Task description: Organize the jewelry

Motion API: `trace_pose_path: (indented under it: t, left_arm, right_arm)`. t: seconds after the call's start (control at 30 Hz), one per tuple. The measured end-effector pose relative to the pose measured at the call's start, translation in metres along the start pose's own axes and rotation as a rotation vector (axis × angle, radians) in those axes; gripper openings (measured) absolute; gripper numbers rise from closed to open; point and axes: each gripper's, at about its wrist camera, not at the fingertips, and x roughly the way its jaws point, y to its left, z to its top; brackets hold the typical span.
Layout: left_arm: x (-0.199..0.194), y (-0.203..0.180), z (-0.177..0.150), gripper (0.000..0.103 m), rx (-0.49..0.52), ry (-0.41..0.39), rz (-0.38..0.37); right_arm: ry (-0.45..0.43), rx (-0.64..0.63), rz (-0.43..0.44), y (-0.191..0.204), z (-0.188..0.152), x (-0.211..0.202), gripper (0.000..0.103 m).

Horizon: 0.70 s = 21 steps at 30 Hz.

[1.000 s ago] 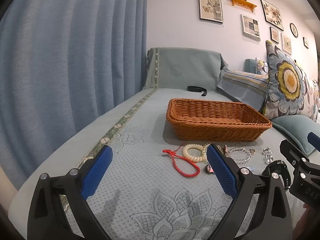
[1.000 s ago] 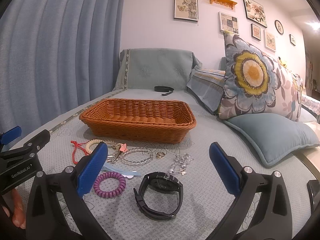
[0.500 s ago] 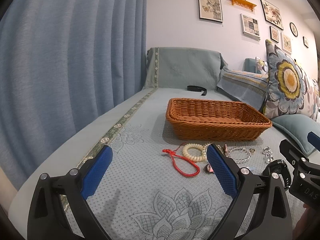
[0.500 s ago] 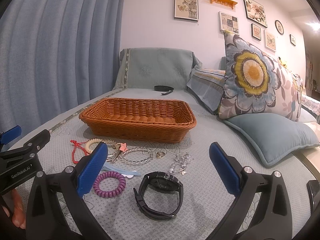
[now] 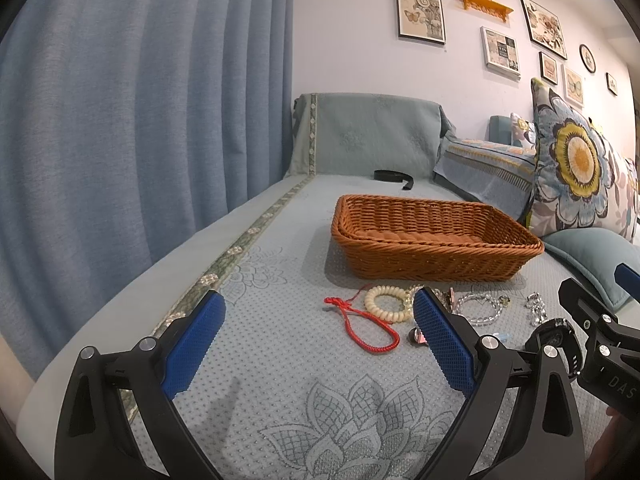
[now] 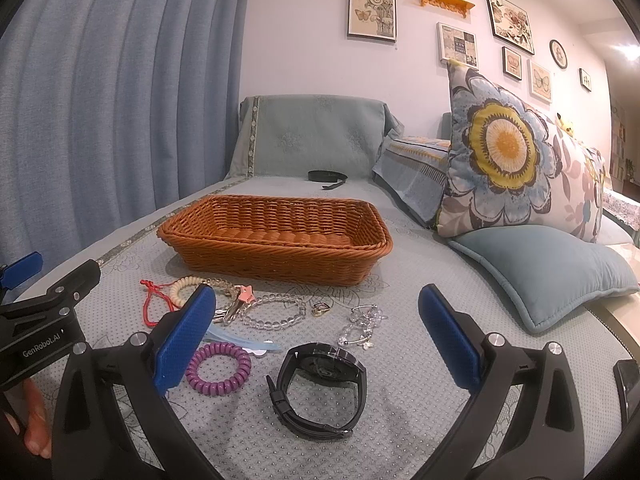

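Observation:
An empty brown wicker basket (image 6: 276, 236) (image 5: 432, 240) stands on the grey-green sofa cover. In front of it lie a red cord bracelet (image 5: 362, 326) (image 6: 150, 304), a cream coil band (image 5: 388, 304), a clear bead bracelet (image 6: 274, 312), keys (image 6: 236, 308), a small ring (image 6: 321, 309), a crystal charm bracelet (image 6: 362, 326), a purple coil band (image 6: 218, 368) and a black watch (image 6: 324, 388). My right gripper (image 6: 316, 336) hangs open just above the watch. To the left of the jewelry, my left gripper (image 5: 320, 328) is open over bare cover.
A blue curtain (image 5: 120, 120) closes the left side. A floral pillow (image 6: 512, 164) and a plain blue cushion (image 6: 548, 272) lie to the right of the basket. A black strap (image 6: 326, 177) rests near the sofa's covered back. A hand (image 6: 34, 420) shows at lower left.

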Motion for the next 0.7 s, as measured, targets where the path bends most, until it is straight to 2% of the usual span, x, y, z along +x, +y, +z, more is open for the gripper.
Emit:
trace_pose_path:
  t: [0.7]
  left_arm:
    - [-0.0019,-0.0008,0.0004,0.092,0.003,-0.001,-0.013]
  right_arm:
    - [0.003,-0.01,-0.005,0.0009,-0.0007,0.0005,0.097]
